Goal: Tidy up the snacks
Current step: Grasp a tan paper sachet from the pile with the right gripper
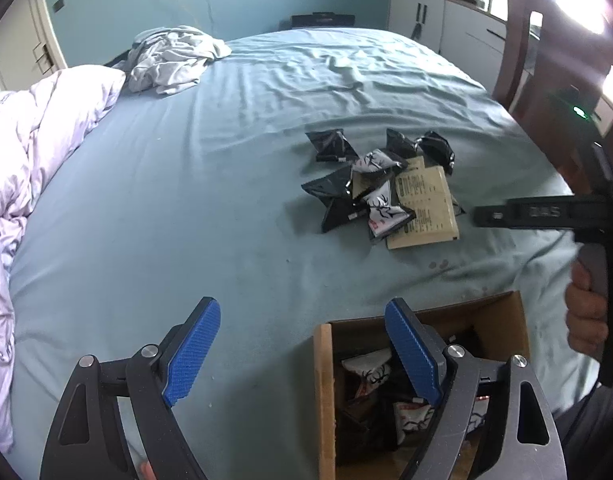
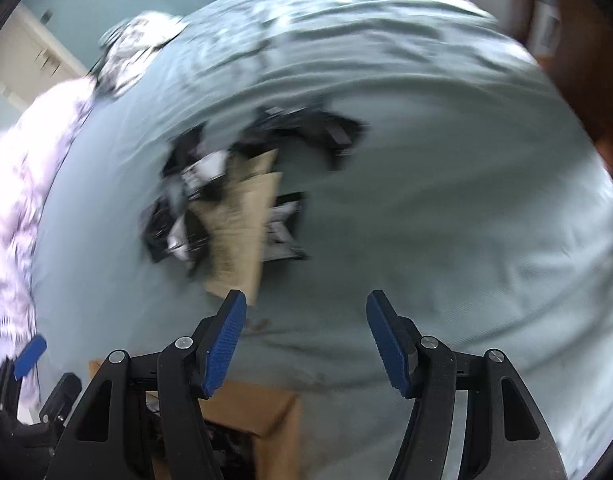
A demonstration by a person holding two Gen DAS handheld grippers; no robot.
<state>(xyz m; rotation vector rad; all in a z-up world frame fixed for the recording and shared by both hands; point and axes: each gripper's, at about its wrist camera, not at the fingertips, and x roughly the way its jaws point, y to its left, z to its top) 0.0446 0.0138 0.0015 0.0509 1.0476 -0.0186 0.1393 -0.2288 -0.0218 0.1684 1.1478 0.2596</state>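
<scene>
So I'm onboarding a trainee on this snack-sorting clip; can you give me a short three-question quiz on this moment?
1. True or false: the brown cardboard box already holds some snack packets.
2. Which lies in the loose pile of snack packets on the pale blue bed sheet? A) flat beige paper sachets B) a green bottle C) a red tin
3. Fill in: both the left tongs and the right tongs are ____ and hold nothing.

Key: 1 true; 2 A; 3 open
</scene>
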